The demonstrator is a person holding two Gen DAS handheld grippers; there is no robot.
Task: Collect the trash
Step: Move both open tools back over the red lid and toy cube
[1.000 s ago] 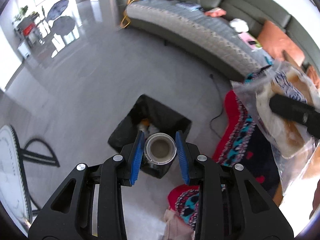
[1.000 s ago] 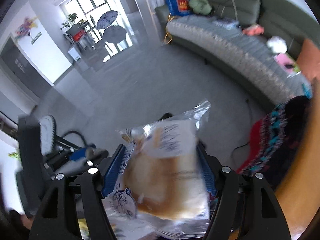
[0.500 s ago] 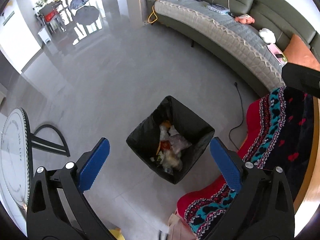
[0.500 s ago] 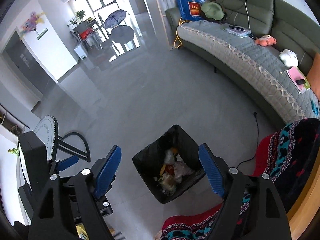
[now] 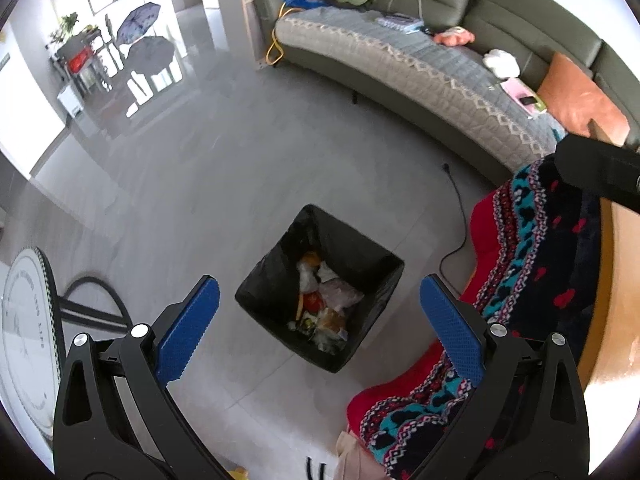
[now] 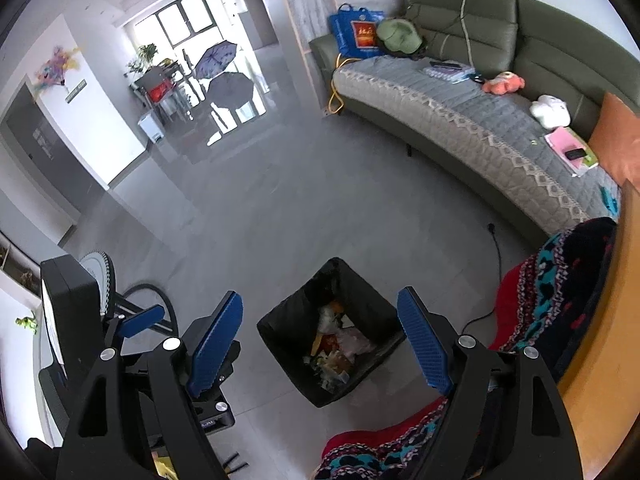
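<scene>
A black-lined trash bin [image 5: 276,264] stands on the grey floor below both grippers, with mixed trash [image 5: 324,304] inside, including a bread bag and wrappers. It also shows in the right wrist view [image 6: 360,284]. My left gripper [image 5: 318,316] is open wide and empty, high above the bin. My right gripper [image 6: 320,332] is open wide and empty, also above the bin. The left gripper's body shows at the lower left of the right wrist view [image 6: 138,322]. Part of the right gripper shows at the right edge of the left wrist view [image 5: 596,172].
A red and blue patterned blanket [image 5: 532,256] hangs over a wooden table edge [image 5: 616,300] at the right. A long green sofa [image 6: 460,120] with a grey cover runs along the back. A fan [image 5: 28,320] stands at the left. A black cable [image 5: 460,216] lies on the floor.
One second ago my left gripper held a cup and my right held a bread bag. Both opened and the items dropped into the bin. Both grippers have risen since.
</scene>
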